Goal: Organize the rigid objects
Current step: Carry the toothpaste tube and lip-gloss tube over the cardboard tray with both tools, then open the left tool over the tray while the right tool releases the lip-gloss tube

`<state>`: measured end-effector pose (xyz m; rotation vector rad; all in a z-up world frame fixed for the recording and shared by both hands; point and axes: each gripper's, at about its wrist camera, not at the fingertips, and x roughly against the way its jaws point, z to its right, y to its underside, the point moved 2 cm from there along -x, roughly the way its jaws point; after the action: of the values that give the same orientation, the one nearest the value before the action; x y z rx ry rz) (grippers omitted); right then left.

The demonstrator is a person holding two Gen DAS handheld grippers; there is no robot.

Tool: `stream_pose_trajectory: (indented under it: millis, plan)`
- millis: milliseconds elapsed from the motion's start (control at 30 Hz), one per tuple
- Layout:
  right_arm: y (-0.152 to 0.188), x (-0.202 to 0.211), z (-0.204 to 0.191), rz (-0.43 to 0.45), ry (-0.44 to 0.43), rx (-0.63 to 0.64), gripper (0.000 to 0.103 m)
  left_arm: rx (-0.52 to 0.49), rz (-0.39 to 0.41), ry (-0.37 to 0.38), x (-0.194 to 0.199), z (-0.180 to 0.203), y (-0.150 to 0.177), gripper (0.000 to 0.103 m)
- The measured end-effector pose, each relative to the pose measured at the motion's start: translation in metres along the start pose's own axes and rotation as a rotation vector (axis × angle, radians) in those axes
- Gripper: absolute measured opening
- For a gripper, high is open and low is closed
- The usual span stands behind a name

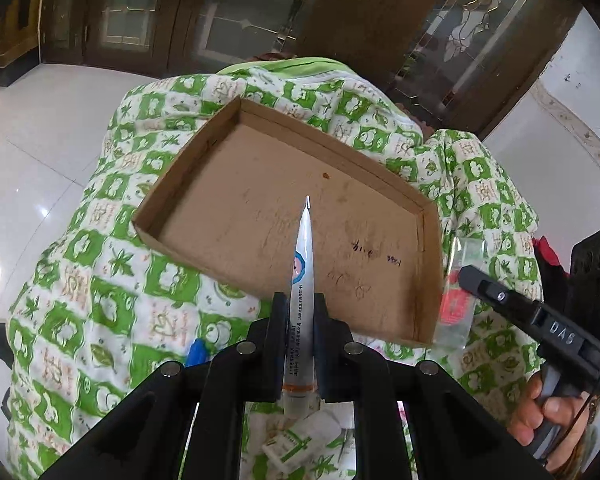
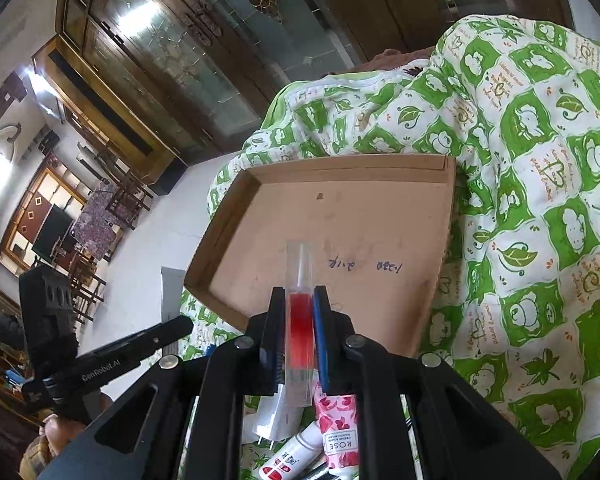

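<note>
Left gripper (image 1: 300,312) is clamped on a silver tube (image 1: 302,276), jaws pressed to its flat sides; the crimped tail points up-frame over the near edge of the cardboard tray (image 1: 204,160), the cap end hangs below the jaws. Right gripper (image 2: 300,316) is clamped on a clear case with red contents (image 2: 299,320), its clear end projecting over the tray's near wall. The tray lies centre frame in both views, on a green-and-white patterned quilt (image 1: 100,280), and holds nothing yet. More items lie at the bottom of the right wrist view: a pink rose hand-cream tube (image 2: 338,432) and a small white bottle (image 2: 292,456).

Risks, as judged:
- The tray sits on soft, uneven cloth; a nudge to its wall could tip or slide it.
- The tube is slick and tapered; it may slip through the jaws.
- Both tools converge on one tray; they could collide.
- Releasing from high up could bounce items out over the low walls.
</note>
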<state>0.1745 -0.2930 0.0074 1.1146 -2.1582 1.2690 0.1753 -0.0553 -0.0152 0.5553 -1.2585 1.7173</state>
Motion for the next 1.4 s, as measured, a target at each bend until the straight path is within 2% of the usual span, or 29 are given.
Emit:
stream_pose_trajectory:
  millis: [300,467,633,700,833,967,1100,1200,1233,1300,1333,1367,1400]
  plan:
    - [-0.030,-0.006,-0.008,0.021,0.086,0.090,0.013,-0.050,0.012,0.026,-0.004,0.024,-0.028,0.011]
    - [-0.039,-0.010,0.021,0.033,0.080,0.005,0.013,-0.071,-0.010,0.033,-0.028,0.041,-0.036,0.011]
    - [-0.039,-0.034,0.039,-0.039,0.080,-0.044,0.013,-0.085,-0.058,0.028,-0.069,0.056,-0.040,0.011]
    - [-0.039,-0.044,0.040,-0.068,0.107,-0.034,0.013,-0.090,-0.079,0.021,-0.085,0.059,-0.041,0.011]
    - [-0.034,-0.061,0.042,-0.133,0.114,-0.038,0.013,-0.092,-0.113,0.017,-0.102,0.059,-0.039,0.011]
    - [-0.022,-0.073,0.043,-0.206,0.162,-0.023,0.013,-0.087,-0.153,0.016,-0.114,0.056,-0.028,0.011]
    - [-0.017,-0.078,0.043,-0.224,0.185,-0.014,0.013,-0.125,-0.184,-0.010,-0.123,0.060,-0.017,0.011]
    - [-0.015,-0.080,0.045,-0.223,0.202,-0.021,0.016,-0.139,-0.172,-0.024,-0.123,0.061,-0.015,0.011]
    - [-0.015,-0.080,0.047,-0.216,0.209,-0.024,0.017,-0.135,-0.177,-0.024,-0.123,0.060,-0.015,0.014]
    - [-0.015,-0.078,0.049,-0.205,0.207,-0.037,0.024,-0.119,-0.181,-0.017,-0.120,0.059,-0.016,0.037]
    - [-0.015,-0.076,0.049,-0.197,0.195,-0.042,0.028,-0.109,-0.162,-0.034,-0.115,0.057,-0.017,0.057]
    - [-0.016,-0.074,0.049,-0.189,0.187,-0.039,0.031,-0.104,-0.140,-0.048,-0.109,0.054,-0.018,0.064]
    - [-0.016,-0.072,0.047,-0.178,0.183,-0.030,0.037,-0.098,-0.122,-0.051,-0.102,0.053,-0.019,0.064]
